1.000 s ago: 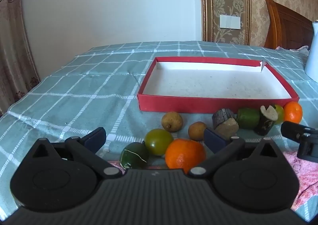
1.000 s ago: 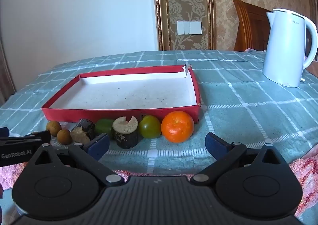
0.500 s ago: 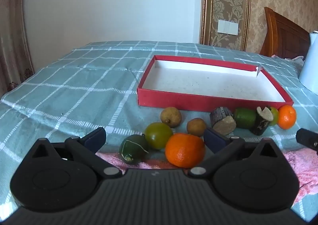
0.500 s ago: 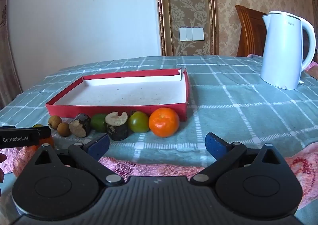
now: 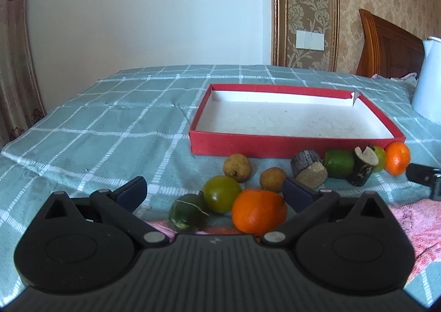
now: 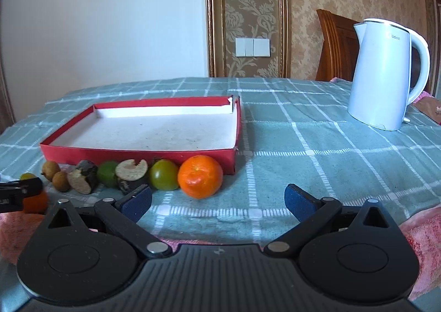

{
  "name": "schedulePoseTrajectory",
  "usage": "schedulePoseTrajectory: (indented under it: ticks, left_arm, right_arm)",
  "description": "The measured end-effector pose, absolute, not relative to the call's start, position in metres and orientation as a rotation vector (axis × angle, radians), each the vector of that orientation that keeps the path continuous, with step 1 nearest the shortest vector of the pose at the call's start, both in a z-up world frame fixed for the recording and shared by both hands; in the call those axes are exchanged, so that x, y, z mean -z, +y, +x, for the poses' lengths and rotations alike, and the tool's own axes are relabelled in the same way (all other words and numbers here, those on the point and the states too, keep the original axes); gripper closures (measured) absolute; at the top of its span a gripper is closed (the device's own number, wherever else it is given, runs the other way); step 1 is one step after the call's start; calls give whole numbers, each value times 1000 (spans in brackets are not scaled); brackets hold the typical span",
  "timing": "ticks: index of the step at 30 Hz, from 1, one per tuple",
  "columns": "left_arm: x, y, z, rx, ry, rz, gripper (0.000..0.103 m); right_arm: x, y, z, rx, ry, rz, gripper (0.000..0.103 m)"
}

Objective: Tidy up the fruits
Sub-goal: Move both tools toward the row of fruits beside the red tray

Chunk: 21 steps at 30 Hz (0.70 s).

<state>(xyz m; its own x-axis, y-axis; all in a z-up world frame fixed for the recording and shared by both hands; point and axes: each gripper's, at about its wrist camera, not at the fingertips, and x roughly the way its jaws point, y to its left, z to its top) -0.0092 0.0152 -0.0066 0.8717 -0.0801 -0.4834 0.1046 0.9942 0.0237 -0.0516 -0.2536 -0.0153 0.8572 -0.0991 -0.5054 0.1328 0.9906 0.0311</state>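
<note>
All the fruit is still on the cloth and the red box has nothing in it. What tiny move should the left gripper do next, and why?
Probably ease the left gripper forward and down around the near orange. It is open, holds nothing, and that orange sits closest, right between its fingers, while the red box behind is bare inside.

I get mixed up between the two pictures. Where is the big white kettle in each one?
Left wrist view: the white kettle is only a sliver, cut off at the right edge, beyond the red tray's far right corner.
Right wrist view: it stands whole at upper right, on the checked cloth.
Shared landmark: the red tray's torn far corner.
</note>
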Motion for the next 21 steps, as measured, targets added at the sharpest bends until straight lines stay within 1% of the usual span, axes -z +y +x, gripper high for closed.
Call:
schedulePoseTrajectory:
  ticks: [4, 21]
  left_arm:
    - [6, 24, -8, 100, 516, -1, 0]
    - [10, 21, -3, 108, 547, -11, 0]
  right_arm:
    - [17, -255, -43, 128, 529, 53, 0]
    - [17, -252, -38, 124, 533, 37, 0]
